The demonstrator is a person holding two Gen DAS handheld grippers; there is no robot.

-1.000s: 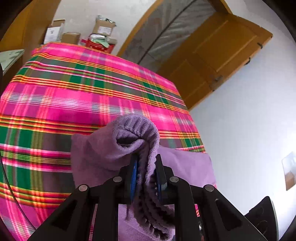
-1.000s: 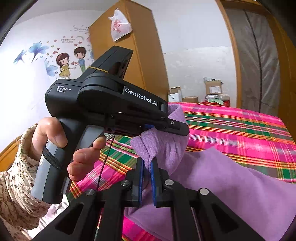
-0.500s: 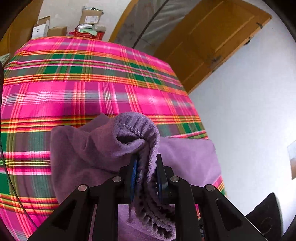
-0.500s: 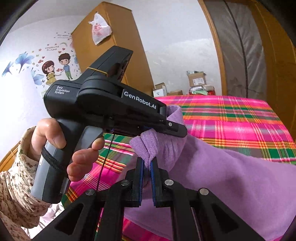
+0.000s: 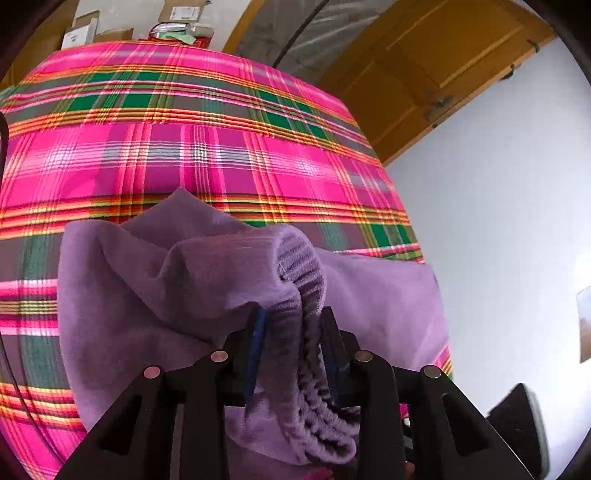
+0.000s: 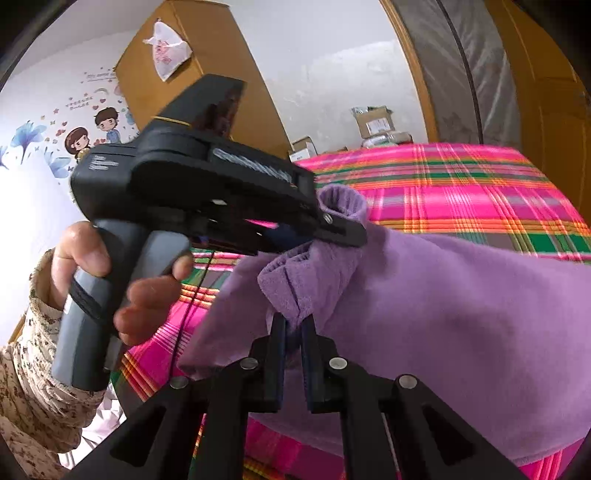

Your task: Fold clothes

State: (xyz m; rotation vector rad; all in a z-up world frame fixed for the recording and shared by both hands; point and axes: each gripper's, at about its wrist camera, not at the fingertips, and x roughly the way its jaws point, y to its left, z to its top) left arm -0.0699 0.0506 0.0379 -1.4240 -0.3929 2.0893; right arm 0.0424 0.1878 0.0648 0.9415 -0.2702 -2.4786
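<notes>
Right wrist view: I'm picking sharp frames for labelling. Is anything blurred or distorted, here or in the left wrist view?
Right wrist view: the left claw is motion-smeared, its lettering unreadable; the purple garment stays fairly sharp. Left wrist view: the plaid cloth bulges from fisheye distortion and smears at the left edge; the white wall is washed out.

Bed w/ pink-green plaid cover (image 5: 207,155) fills the scene. Purple fleece garment (image 5: 122,295) lies on its near part, spread to the right edge; far part of cover bare. Boxes (image 5: 79,31) stand beyond the far end.
</notes>
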